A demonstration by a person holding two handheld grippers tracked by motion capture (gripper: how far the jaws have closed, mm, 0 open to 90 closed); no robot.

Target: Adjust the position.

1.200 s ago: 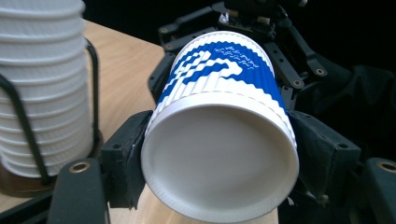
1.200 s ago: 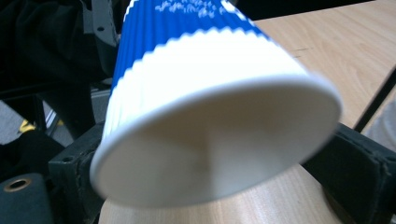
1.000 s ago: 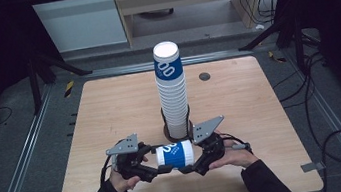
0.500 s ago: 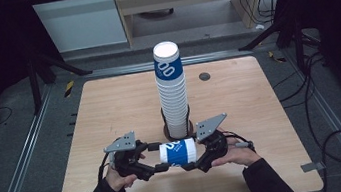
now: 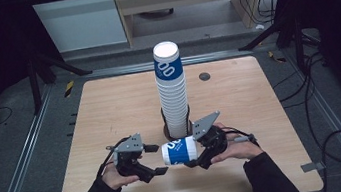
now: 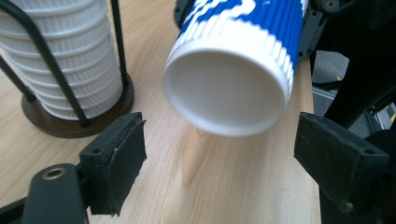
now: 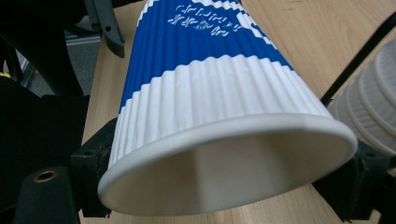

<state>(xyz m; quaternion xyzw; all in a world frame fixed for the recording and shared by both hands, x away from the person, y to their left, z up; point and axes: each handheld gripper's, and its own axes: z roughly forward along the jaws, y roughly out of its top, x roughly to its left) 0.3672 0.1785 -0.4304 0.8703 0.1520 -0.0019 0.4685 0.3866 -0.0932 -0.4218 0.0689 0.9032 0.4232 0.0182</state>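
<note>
A blue-and-white ribbed paper cup (image 5: pixel 179 151) lies on its side above the table's front. My right gripper (image 5: pixel 195 149) is shut on its rim end. In the right gripper view the cup (image 7: pixel 210 93) sits squeezed between both pads of that gripper (image 7: pixel 226 181). My left gripper (image 5: pixel 156 159) stands open just left of the cup's base. Its jaws have just been opening. In the left gripper view the white cup base (image 6: pixel 226 88) hovers just beyond that gripper (image 6: pixel 219 163), and neither pad touches it. Behind stands a tall stack of matching cups (image 5: pixel 172 90) in a wire holder.
The holder's round wooden base (image 6: pixel 70 123) and black wire uprights stand close behind both grippers. The wooden table (image 5: pixel 110 109) has bare room left and right of the stack. A small dark disc (image 5: pixel 204 76) lies at the back right. Metal rails and cables run along both sides.
The left gripper's jaws have opened and let go of the cup's base. The cup stays in the right gripper, shifted slightly right. Both hands have hardly moved.
</note>
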